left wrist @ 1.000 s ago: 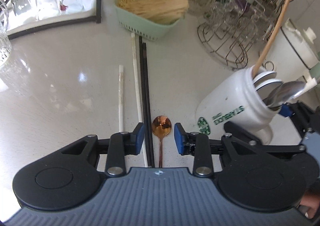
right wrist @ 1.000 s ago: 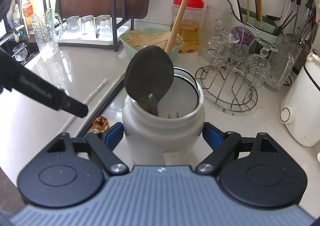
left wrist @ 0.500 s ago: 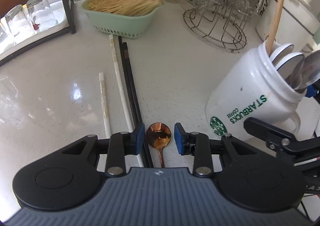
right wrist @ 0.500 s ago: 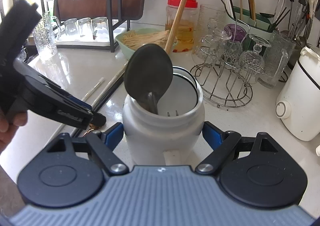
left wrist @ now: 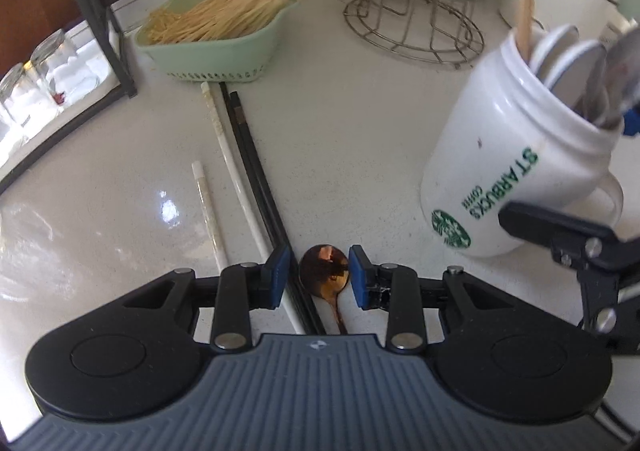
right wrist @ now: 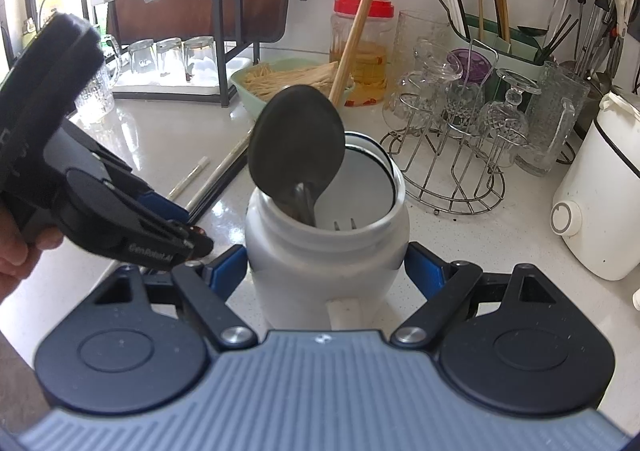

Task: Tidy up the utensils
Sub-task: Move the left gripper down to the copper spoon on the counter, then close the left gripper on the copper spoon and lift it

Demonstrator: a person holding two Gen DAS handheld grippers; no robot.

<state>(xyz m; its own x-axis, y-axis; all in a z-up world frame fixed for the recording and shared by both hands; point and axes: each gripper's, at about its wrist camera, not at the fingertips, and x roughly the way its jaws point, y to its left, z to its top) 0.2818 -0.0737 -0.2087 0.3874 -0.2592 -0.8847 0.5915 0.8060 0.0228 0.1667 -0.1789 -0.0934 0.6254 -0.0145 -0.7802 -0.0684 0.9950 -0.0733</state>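
Though glare blurs it, looks a light, stiff, slippery copper spoon, flat on bench between part-open left fingers, untouched; best pinched at neck. Right fingers clamp mug.

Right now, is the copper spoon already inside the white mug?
No, the copper spoon lies on the counter between the open left tongs, apart from the white mug.
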